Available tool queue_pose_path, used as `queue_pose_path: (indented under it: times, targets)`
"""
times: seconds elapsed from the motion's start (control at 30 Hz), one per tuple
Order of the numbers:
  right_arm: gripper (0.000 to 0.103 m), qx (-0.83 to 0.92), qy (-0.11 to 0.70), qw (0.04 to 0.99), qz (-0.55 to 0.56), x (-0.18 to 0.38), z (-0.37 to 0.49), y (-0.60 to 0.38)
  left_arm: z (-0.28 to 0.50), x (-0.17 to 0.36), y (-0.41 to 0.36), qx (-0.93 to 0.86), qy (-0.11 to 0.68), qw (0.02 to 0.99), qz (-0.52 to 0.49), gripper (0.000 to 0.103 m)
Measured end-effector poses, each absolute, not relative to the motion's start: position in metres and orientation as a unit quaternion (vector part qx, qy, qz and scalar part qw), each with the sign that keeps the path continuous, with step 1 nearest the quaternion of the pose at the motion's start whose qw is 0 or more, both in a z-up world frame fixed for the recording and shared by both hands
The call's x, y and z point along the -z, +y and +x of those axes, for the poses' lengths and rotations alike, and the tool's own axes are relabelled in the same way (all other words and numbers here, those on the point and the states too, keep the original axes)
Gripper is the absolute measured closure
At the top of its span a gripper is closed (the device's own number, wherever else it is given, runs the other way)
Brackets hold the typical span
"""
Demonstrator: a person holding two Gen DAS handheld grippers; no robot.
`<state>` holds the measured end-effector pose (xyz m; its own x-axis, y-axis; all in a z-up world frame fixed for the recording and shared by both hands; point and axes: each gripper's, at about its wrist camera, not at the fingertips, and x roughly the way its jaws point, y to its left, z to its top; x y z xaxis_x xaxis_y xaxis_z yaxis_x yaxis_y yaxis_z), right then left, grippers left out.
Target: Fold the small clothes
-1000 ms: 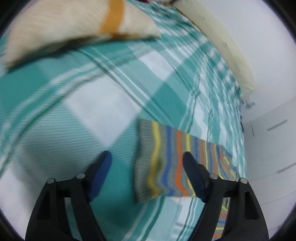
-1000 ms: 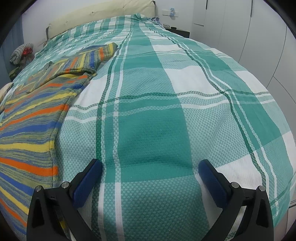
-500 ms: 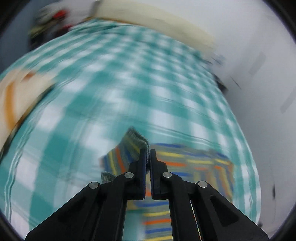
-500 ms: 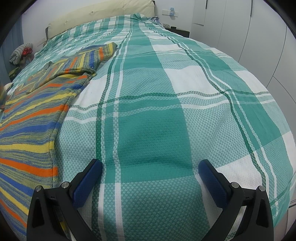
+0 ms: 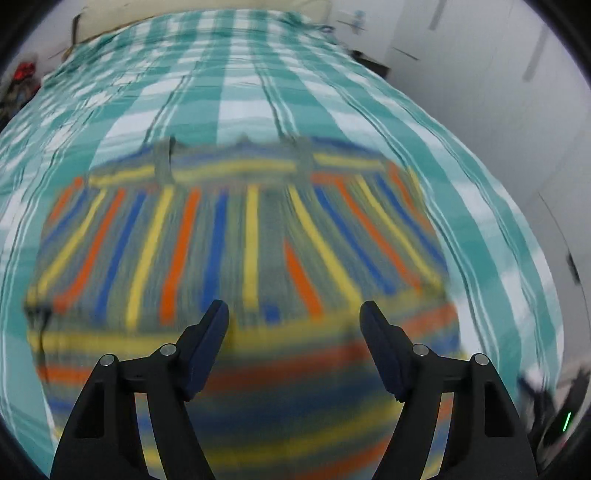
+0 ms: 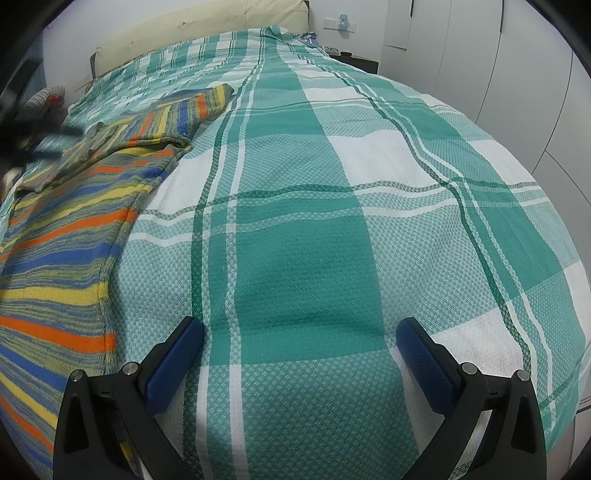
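Left gripper jaws just opened, nothing between, above striped sweater; sleeve laid across for folding. Right gripper jaws apart, empty, over bedspread.

a home bedroom is showing here: a green-and-white checked bedspread is covering a wide bed, a cream padded headboard is standing at the far end, and white wardrobe doors are lining the right wall

Knitted striped sweater, soft and matt, lies on a bed spread with coarse waffle-weave checked cloth; gripper fingers are matt blue plastic on black frames.
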<state>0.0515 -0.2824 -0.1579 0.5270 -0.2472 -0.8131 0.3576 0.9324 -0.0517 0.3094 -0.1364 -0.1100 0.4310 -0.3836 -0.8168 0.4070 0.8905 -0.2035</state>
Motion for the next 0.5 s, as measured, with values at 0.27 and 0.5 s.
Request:
queue_pose_path:
  times: [0.27,0.5]
  targets:
    - [0.000,0.172,0.454,0.872,0.061,0.158,0.051,-0.282,0.301,0.101,0.013,0.144,0.443,0.885,0.028,0.017]
    - [0.000,0.174,0.453,0.872,0.060,0.158,0.051,-0.282,0.342,0.129,0.037,0.130,0.442,0.888,0.000,0.018]
